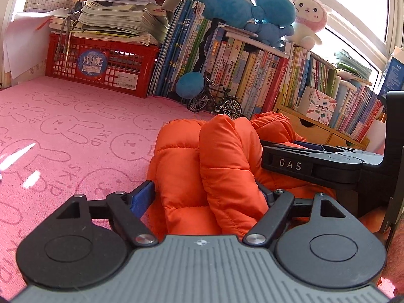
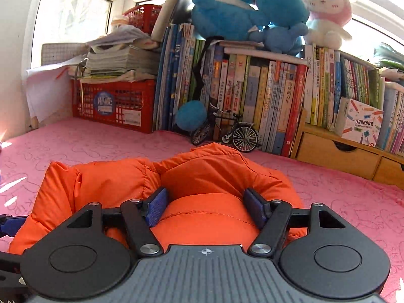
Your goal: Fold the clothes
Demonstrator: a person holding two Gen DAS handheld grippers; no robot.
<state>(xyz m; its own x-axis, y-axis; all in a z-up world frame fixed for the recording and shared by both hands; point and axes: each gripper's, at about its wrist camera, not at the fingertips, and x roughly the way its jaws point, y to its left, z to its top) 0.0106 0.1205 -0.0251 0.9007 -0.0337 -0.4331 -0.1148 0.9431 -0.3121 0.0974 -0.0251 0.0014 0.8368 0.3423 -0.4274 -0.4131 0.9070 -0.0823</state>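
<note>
An orange puffer jacket [image 1: 202,156] lies bunched in thick folds on the pink rabbit-print table cover [image 1: 75,131]. My left gripper [image 1: 203,195] stands wide, a puffy fold filling the space between its jaws. Its left blue pad [image 1: 141,198] shows beside the fabric, and the right pad is hidden behind the jacket. The right gripper's black body [image 1: 290,164] lies across the jacket on the right. In the right wrist view my right gripper [image 2: 205,208] straddles a bulge of the jacket [image 2: 209,171]. Both blue pads [image 2: 156,207] flank it without squeezing.
A red crate [image 1: 101,68] under a paper stack stands at the back left. A row of books [image 1: 252,75] with plush toys [image 1: 252,5] on top lines the back, a model bicycle [image 1: 214,101] in front. Wooden drawers [image 2: 335,154] sit at the right.
</note>
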